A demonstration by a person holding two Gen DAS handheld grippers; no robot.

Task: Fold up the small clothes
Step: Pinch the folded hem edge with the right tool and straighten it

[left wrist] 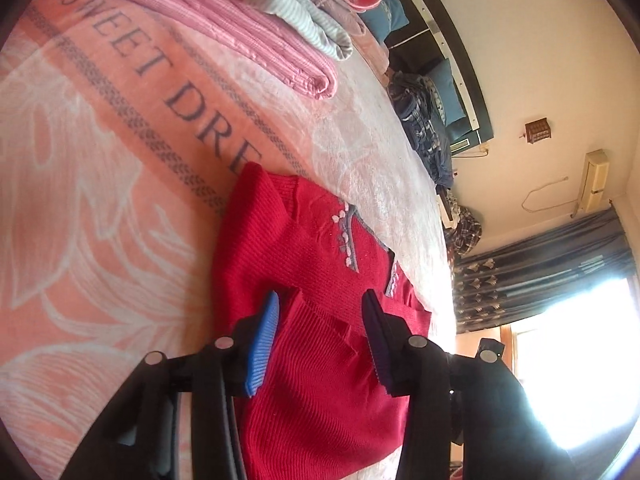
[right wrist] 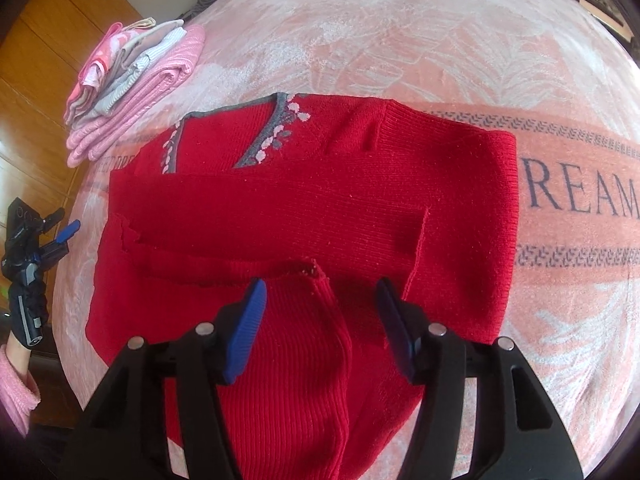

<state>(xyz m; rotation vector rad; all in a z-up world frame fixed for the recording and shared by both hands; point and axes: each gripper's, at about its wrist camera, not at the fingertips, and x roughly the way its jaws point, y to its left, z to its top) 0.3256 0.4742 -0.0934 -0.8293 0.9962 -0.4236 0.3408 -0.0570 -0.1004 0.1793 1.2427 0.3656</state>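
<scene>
A red ribbed knit sweater (right wrist: 304,208) with a grey V-neck trimmed in small pink flowers lies flat on a bed covered by a peach-pink plush blanket (right wrist: 460,52) with white leaf patterns and grey lettering. Its sleeves are folded across the body, one cuff ending near the middle of the near edge. In the right wrist view, the right tongs (right wrist: 320,320) hang over the near part of the sweater with their blue-padded jaws apart, nothing between them; whether the pads touch the knit cannot be told. In the left wrist view, the left tongs (left wrist: 322,338) stand spread wide above the sweater's side, also empty. From the right view the left tongs appear at the far left edge, off the sweater, held by a black-gloved hand (right wrist: 26,304) with a fluffy pink sleeve (right wrist: 16,392).

To the far left on the bed rests a stack of folded small clothes (right wrist: 132,84) in pink, white and grey stripes. Behind it stands a wooden wardrobe (right wrist: 52,32). The left view also shows dark patterned curtains (left wrist: 540,268) beside a bright window.
</scene>
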